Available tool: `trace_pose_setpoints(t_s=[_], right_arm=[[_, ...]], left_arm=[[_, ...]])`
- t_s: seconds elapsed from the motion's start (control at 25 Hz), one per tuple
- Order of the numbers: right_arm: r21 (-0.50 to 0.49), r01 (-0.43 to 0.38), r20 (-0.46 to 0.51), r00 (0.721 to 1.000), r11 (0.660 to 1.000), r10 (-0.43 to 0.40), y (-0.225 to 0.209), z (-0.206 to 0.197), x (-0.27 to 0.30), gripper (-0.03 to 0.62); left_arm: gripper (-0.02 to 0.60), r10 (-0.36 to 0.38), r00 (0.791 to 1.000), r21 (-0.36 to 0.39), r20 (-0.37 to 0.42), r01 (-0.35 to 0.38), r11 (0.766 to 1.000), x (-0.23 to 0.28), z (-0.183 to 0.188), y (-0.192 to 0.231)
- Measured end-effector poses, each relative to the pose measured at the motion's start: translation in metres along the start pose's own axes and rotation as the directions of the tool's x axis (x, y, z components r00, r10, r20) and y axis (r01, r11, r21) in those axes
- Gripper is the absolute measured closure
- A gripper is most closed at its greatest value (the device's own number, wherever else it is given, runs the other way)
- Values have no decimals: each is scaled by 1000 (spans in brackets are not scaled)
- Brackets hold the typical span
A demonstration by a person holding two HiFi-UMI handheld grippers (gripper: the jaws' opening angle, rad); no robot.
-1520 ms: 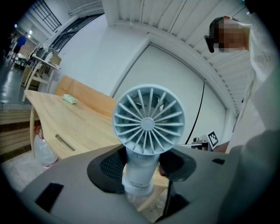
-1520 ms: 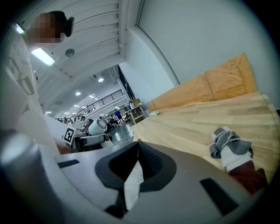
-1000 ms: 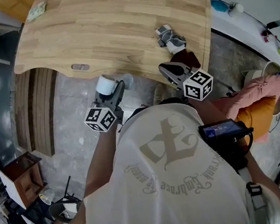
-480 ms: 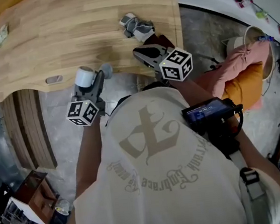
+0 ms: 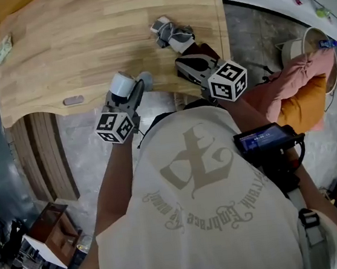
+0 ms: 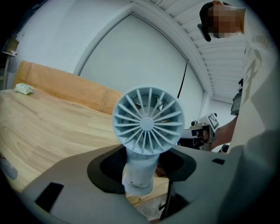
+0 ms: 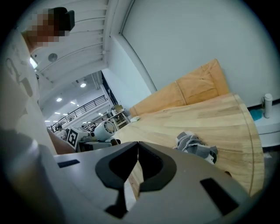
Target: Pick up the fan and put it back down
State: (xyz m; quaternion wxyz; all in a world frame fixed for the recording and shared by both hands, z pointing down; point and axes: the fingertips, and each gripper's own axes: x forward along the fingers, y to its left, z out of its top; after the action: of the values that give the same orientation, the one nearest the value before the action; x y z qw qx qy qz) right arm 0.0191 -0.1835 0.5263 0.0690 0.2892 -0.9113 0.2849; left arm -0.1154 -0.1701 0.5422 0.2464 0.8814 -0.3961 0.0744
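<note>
Since a second ago, both grippers have advanced toward the table (image 5: pixel 84 44), and the fan (image 6: pixel 146 124) now overlaps its near edge. The left gripper (image 6: pixel 139 168) pinches the fan by its handle. The round grille head stands upright above the jaws and faces that gripper's camera. The fan is held in the air at the table edge. The right gripper (image 7: pixel 137 148) has its jaws pressed together with nothing between them, and sits near a grey cloth (image 5: pixel 173 36) lying on the table.

A crumpled grey cloth (image 5: pixel 172 35) lies on the bench (image 5: pixel 84 44) near its right edge. A small packet (image 5: pixel 3 47) sits far left.
</note>
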Motion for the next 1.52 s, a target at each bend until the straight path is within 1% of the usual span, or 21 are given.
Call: trace_pose_setpoints(t_s=[0.16,0.36,0.56,0.68,0.8,0.96,1.2,1.32,1.52], right_arm=[[21,20,-2,1000,1000,-20,-9,-4,-4,579],[48,49,5,999,998,-49,-23,-9,-15,579],[72,73,10,997,995,-74,-40,-12,-23,579],[79,80,16,997,994,-81,-46,-11,-28,579],[89,90,19,996,992,-92,-55,-11,-32,579],[100,98,13,995,990,-99,-64,-13,-36,579],[115,105,9,994,988,-107,-79,-16,-36,579],[119,105,12,994,987,-108,-81,-15,-39,579],[125,102,16,994,987,-105,-82,-11,-45,579]], left_arm=[[344,-24,999,22,-40,25,999,18,-5,0],[344,-60,993,77,-102,68,995,48,-14,-8],[344,-98,981,147,-165,122,982,80,-22,-16],[344,-109,977,171,-186,141,975,95,-24,-22],[344,-112,972,176,-205,149,973,109,-26,-24],[344,-103,966,201,-237,153,968,126,-33,-23],[344,-85,964,240,-250,147,960,149,-35,-17],[344,-84,965,242,-247,145,959,153,-35,-19],[342,-86,964,263,-253,154,953,153,-36,-27]])
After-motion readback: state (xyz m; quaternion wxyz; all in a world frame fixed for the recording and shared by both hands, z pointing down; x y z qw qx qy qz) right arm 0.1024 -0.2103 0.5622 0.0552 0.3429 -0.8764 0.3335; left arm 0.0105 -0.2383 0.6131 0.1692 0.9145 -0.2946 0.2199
